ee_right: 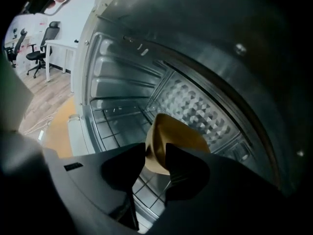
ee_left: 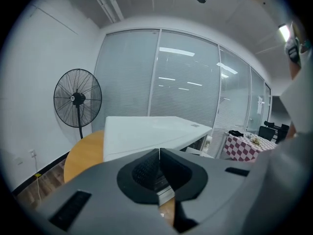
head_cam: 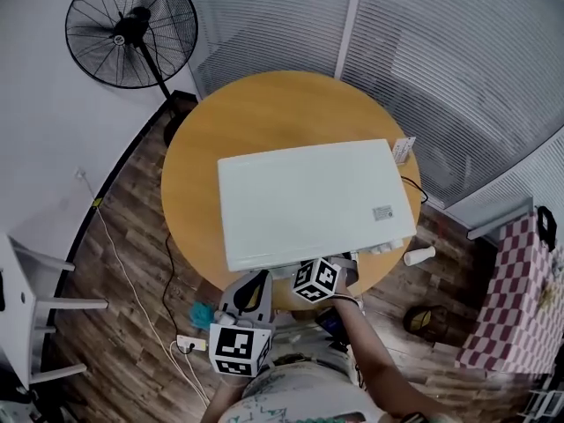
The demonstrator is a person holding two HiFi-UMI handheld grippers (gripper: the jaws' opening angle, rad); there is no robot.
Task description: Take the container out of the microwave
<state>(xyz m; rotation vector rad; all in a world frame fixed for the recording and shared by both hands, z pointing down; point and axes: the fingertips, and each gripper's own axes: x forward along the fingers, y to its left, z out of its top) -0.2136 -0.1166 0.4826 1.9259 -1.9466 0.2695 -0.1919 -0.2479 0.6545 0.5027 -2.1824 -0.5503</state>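
Observation:
A white microwave (head_cam: 308, 196) stands on a round wooden table (head_cam: 264, 113). In the right gripper view I look into its metal cavity, where a yellow container (ee_right: 178, 136) rests on the wire rack. My right gripper (ee_right: 155, 156) reaches into the cavity with its jaws apart. The container's near rim stands in the gap between them, and the pads are not closed on it. In the head view only its marker cube (head_cam: 315, 280) shows, at the microwave's front edge. My left gripper (ee_left: 159, 154) is shut on nothing, held in front of the microwave's left corner.
A standing fan (head_cam: 132, 29) is at the far left by the wall. A checkered-cloth table (head_cam: 515, 298) sits to the right, a white chair (head_cam: 35, 307) to the left. A power strip (head_cam: 189, 344) and cables lie on the wooden floor. Glass partitions close the back.

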